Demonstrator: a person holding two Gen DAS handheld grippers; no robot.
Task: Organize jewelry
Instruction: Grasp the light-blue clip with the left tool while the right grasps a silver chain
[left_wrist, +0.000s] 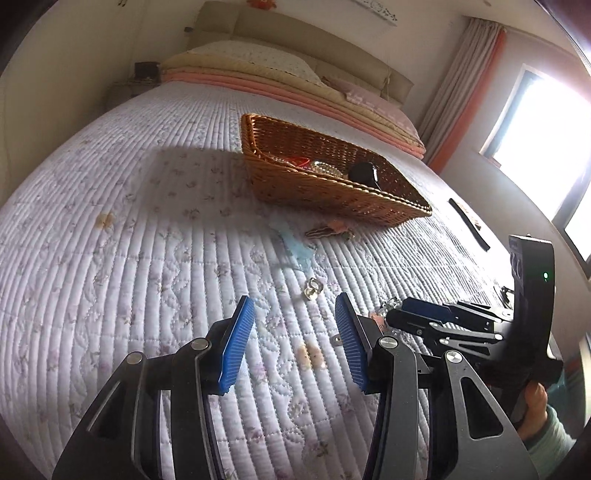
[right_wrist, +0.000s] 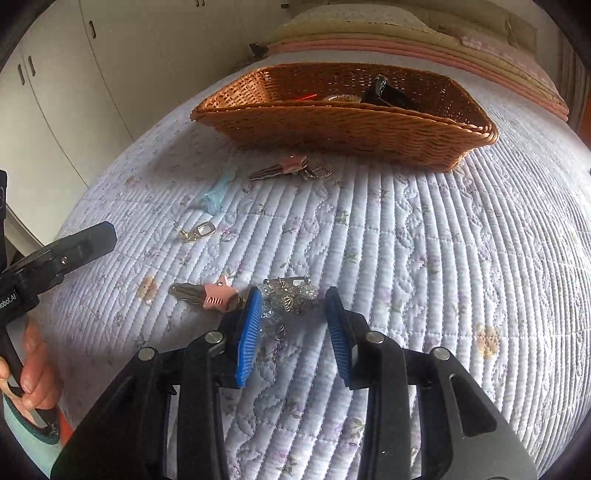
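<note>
My right gripper (right_wrist: 291, 314) is spread wide, low over the quilted bed (right_wrist: 424, 258), with a tangle of silver chain jewelry (right_wrist: 291, 295) lying just ahead between its blue pads. A pink-capped key (right_wrist: 207, 293) lies just left of the tangle. My left gripper (left_wrist: 291, 332) is also spread, pinching nothing, with a small gold clasp (left_wrist: 311, 289) near its tips. Farther up the bed sits the wicker basket (right_wrist: 332, 125), holding a black watch (right_wrist: 388, 92), with another pink key (right_wrist: 282, 168) near its front wall.
</note>
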